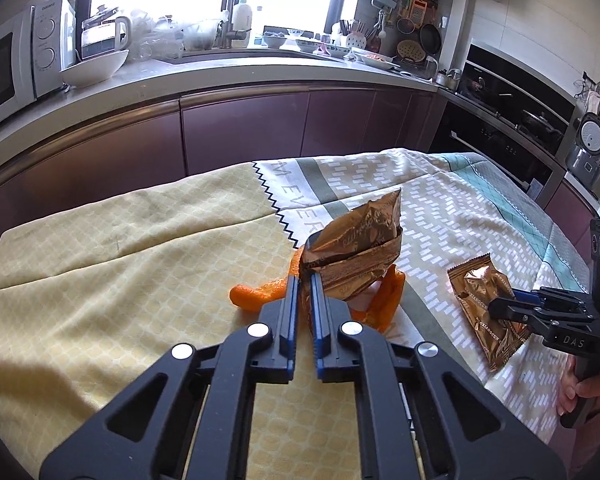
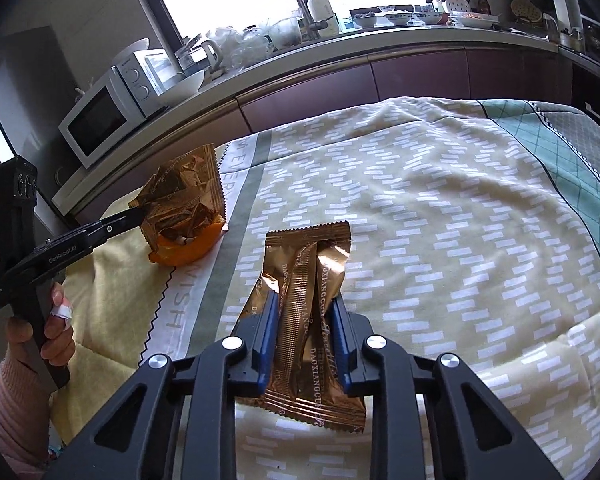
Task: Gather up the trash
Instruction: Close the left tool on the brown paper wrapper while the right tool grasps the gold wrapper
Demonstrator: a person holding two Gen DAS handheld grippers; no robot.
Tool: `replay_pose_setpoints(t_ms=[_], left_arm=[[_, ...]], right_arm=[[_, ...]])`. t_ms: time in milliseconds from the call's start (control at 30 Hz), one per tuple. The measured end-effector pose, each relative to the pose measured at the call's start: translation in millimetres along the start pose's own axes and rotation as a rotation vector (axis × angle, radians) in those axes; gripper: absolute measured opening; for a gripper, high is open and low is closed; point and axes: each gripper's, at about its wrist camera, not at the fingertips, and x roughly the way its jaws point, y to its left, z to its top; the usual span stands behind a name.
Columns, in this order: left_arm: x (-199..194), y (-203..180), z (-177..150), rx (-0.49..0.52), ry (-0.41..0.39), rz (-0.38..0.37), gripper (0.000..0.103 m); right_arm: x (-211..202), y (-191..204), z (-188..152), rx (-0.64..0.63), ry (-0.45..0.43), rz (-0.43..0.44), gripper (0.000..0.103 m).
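Observation:
My left gripper (image 1: 305, 280) is shut on the edge of a crumpled gold snack wrapper (image 1: 356, 248), which stands over orange peel (image 1: 256, 294) on the patterned cloth. The same wrapper (image 2: 184, 200) and peel (image 2: 188, 250) show at the left of the right wrist view, with the left gripper (image 2: 138, 214) on it. My right gripper (image 2: 306, 300) is shut on a second gold wrapper (image 2: 308, 308) that lies along the cloth between its blue pads. That wrapper (image 1: 484, 304) and the right gripper (image 1: 496, 306) show at the right of the left wrist view.
The table carries a yellow, white and teal cloth (image 2: 440, 208). Behind it runs a counter with purple cabinets (image 1: 240, 128), a white microwave (image 1: 16, 64), a bowl (image 1: 94, 68), a sink tap (image 1: 230, 12) and dishes. An oven (image 1: 500, 120) stands at the right.

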Motion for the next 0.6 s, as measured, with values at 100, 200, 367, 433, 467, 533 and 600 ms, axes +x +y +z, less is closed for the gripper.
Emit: replay_pose_setpoints(t_ms=[100, 200, 367, 433, 467, 533, 600], left_arm=[[-9.4, 0.0, -1.2, 0.002, -0.019, -0.005, 0.003], [-19.9, -0.3, -2.7, 0.006, -0.039, -0.008, 0.002], [-35.5, -3.5, -7.1, 0.020, -0.057, -0.010, 0.001], [-44.9, -3.7, -9.1, 0.023, -0.071, -0.017, 0.001], [-50.7, -3.8, -10.2, 0.022, -0.081, -0.022, 0.001], [-61.4, -3.3, -12.4, 0.017, -0.096, -0.026, 0.001], [-72.6, -2.7, -14.6, 0.015, -0.109, -0.022, 0.001]], right_arm=[[-5.6, 3.2, 0.4, 0.002, -0.016, 0.015, 0.022], [-11.6, 7.4, 1.8, -0.004, -0.033, 0.026, 0.022], [-20.7, 16.8, 4.4, -0.015, -0.059, 0.051, 0.022], [-23.0, 20.4, 5.1, -0.019, -0.068, 0.064, 0.022], [-23.6, 22.5, 5.6, -0.021, -0.070, 0.071, 0.022], [-24.3, 26.9, 5.8, -0.026, -0.075, 0.082, 0.022], [-23.9, 32.1, 6.4, -0.030, -0.077, 0.099, 0.022]])
